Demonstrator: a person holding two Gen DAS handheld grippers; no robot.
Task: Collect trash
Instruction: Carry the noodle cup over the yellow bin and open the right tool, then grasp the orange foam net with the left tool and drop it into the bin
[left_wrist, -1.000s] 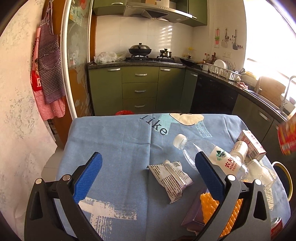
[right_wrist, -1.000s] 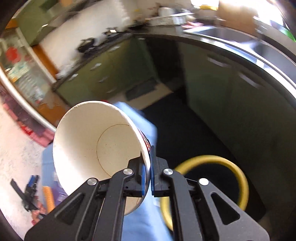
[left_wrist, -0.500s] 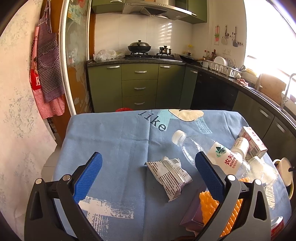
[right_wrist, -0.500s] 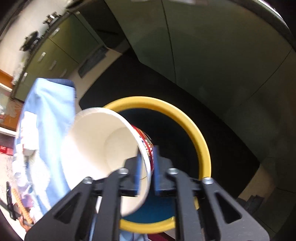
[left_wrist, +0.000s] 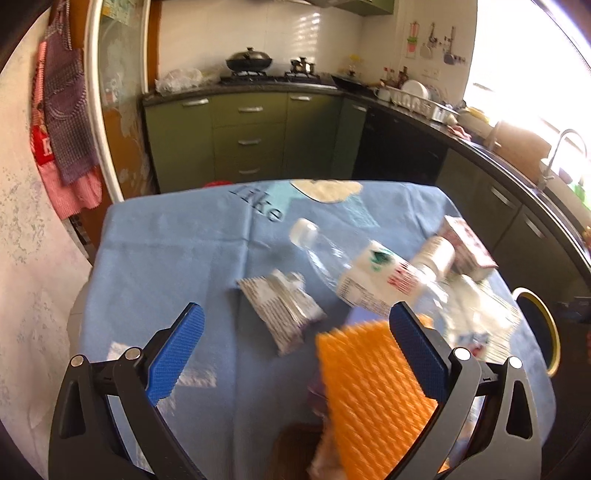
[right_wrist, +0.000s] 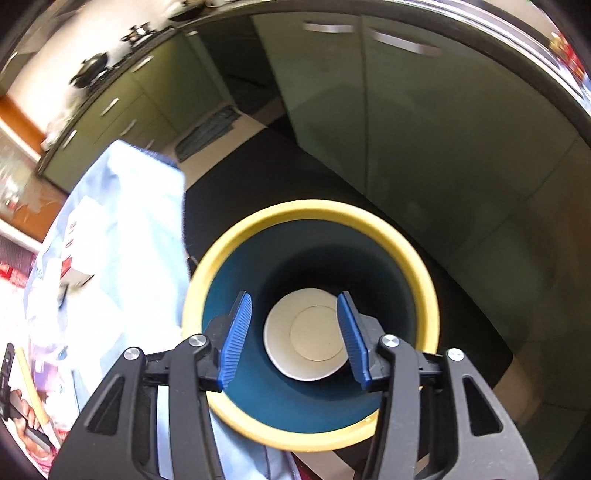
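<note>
Paper cup (right_wrist: 312, 334) lies inside the yellow-rimmed bin (right_wrist: 258, 229)

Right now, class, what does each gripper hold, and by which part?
Nothing. The right gripper, jaws just opened, hangs above the paper cup lying in the bin. The left gripper is open and empty.

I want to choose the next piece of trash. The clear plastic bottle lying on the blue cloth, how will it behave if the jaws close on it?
The plastic bottle looks empty, so it is probably light. It lies on its side, so a push may roll it across the blue cloth. Its thin clear wall will likely dent and could slip.
</note>
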